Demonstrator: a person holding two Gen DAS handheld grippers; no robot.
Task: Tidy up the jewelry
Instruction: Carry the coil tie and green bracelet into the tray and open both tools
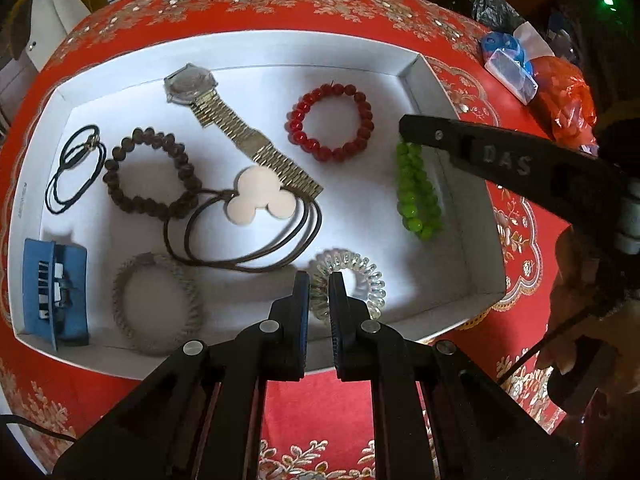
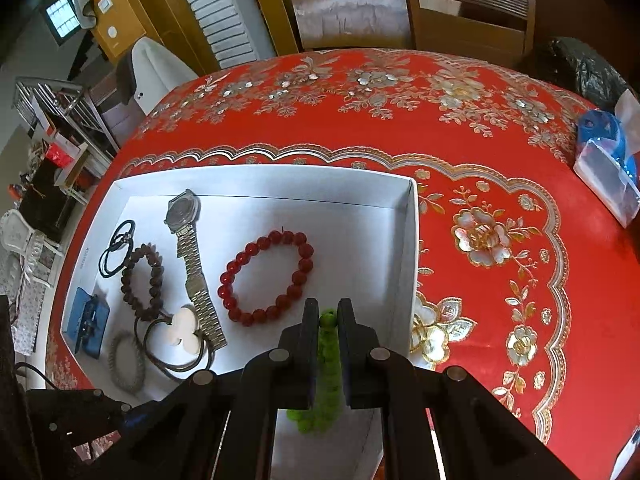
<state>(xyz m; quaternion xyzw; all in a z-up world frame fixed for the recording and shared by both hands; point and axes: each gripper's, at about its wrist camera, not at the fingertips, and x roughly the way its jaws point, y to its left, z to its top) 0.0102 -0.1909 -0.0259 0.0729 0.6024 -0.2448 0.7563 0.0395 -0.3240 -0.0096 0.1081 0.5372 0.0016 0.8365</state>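
A white box (image 1: 464,216) (image 2: 410,264) on the red table holds jewelry: a gold watch (image 1: 224,128) (image 2: 192,264), a red bead bracelet (image 1: 330,122) (image 2: 266,276), a dark bead bracelet (image 1: 150,174), a disc pendant on a cord (image 1: 260,198), a grey woven band (image 1: 156,304), black hair ties (image 1: 74,168), a blue clip (image 1: 54,290). My right gripper (image 2: 328,316) (image 1: 406,134) is shut on a green bead bracelet (image 1: 418,192) (image 2: 328,364), which hangs over the box's right side. My left gripper (image 1: 319,280) is shut on a clear spiral hair tie (image 1: 360,280) at the box's front.
A blue and clear package (image 1: 510,66) (image 2: 608,168), an orange bag (image 1: 568,96) and a black bag (image 1: 484,2) lie at the table's right edge. Wooden chairs (image 2: 408,8) stand behind the table. The red floral tablecloth (image 2: 480,120) surrounds the box.
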